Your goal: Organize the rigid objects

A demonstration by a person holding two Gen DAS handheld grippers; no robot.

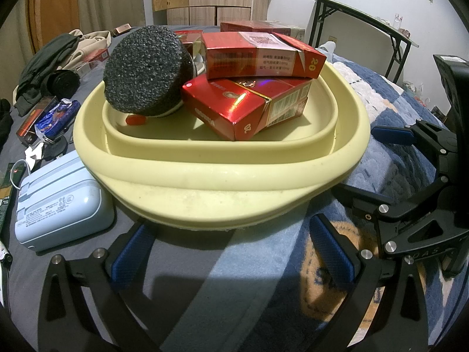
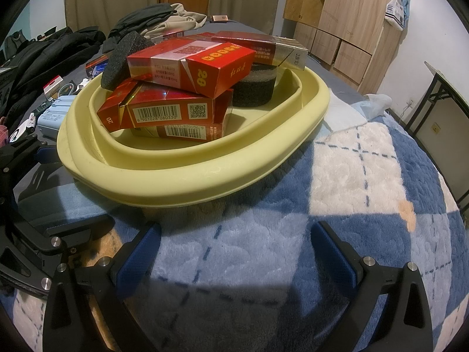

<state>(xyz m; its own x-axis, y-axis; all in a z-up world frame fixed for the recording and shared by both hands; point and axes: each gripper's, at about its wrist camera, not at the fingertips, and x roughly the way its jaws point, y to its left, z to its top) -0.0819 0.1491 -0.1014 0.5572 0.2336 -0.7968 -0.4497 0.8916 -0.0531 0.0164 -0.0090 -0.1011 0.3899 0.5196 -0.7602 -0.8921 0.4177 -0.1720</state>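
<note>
Between the spread fingers of the left tongs (image 1: 231, 252) there is only blanket (image 1: 263, 264); jaws wide apart, holding nothing. Right tongs (image 2: 234, 252): same, gaping, empty, blanket below.

Just ahead of both sits the yellow basin (image 1: 222, 176), near rim close to the left fingertips, slightly further from the right ones. Inside: red cartons (image 1: 258, 58) stacked crooked, top one overhanging, plus a black foam disc (image 1: 143, 70) leaning on the far-left wall. A second foam puck (image 2: 255, 88) shows behind the cartons in the right view.

Left of the left tongs, beside the basin: light-blue power bank (image 1: 61, 202). Further out, small packets (image 1: 44, 117) and clothes (image 1: 58, 55).

My read: most rigid stuff is already binned and leftovers lie on the left. Likely next grab is the power bank. Advice: approach low, straddle its short side, close squarely, since the rounded shell could squirt out. Drop it in the free near-left pocket, not on the cartons; that stack looks ready to slide.
</note>
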